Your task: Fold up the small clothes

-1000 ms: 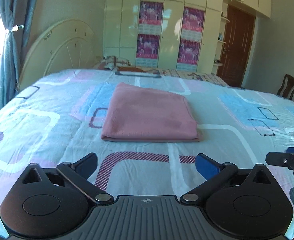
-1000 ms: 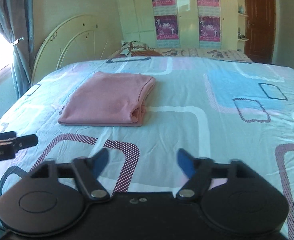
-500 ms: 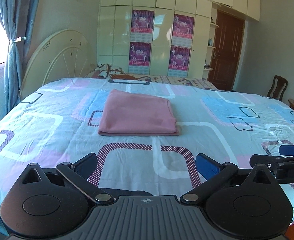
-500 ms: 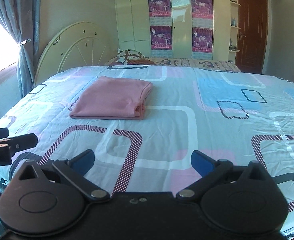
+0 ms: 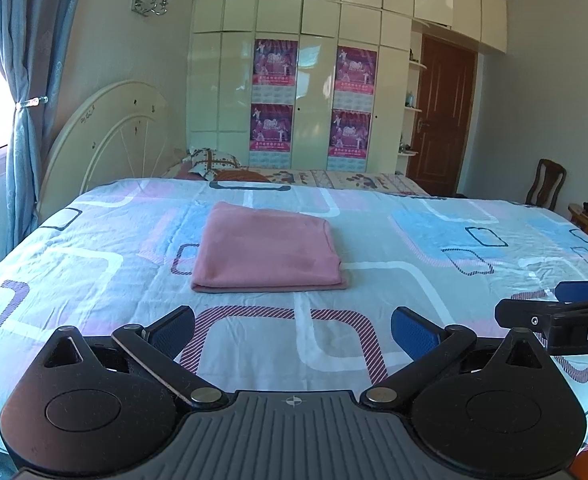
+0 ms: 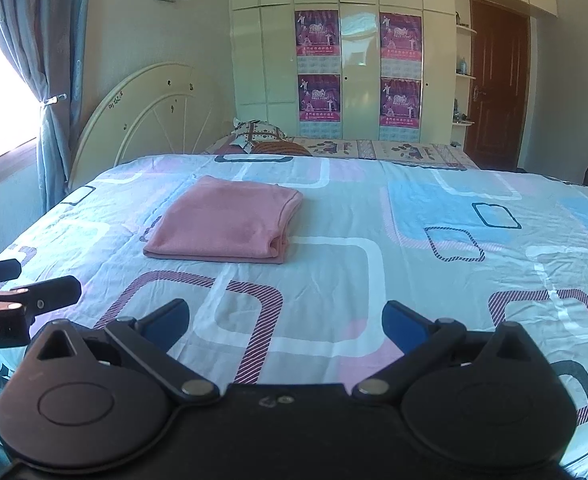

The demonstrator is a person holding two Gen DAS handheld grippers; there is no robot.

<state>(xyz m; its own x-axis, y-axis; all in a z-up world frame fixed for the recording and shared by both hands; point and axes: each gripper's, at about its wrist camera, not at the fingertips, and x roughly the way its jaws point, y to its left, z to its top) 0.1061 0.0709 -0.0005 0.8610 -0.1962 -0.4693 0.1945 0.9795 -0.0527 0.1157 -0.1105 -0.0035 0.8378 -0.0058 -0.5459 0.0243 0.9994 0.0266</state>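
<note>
The left gripper (image 5: 292, 332) is spread wide, its blue pads well apart with nothing between them; it hangs above the near part of the bed, touching no cloth; the right gripper (image 6: 286, 326) is just as wide open and just as empty, held beside the other one, whose tips show at the edge of each view. The pink folded garment (image 5: 266, 250) lies flat on the patterned bedsheet (image 5: 414, 264), well ahead of both claws and nearer the left one; it makes a tidy rectangle, only a little longer towards the headboard (image 5: 106, 136) than across; its doubled, layered edge (image 6: 280, 242) faces the right side of the bed, and its near edge runs straight across the sheet.
</note>
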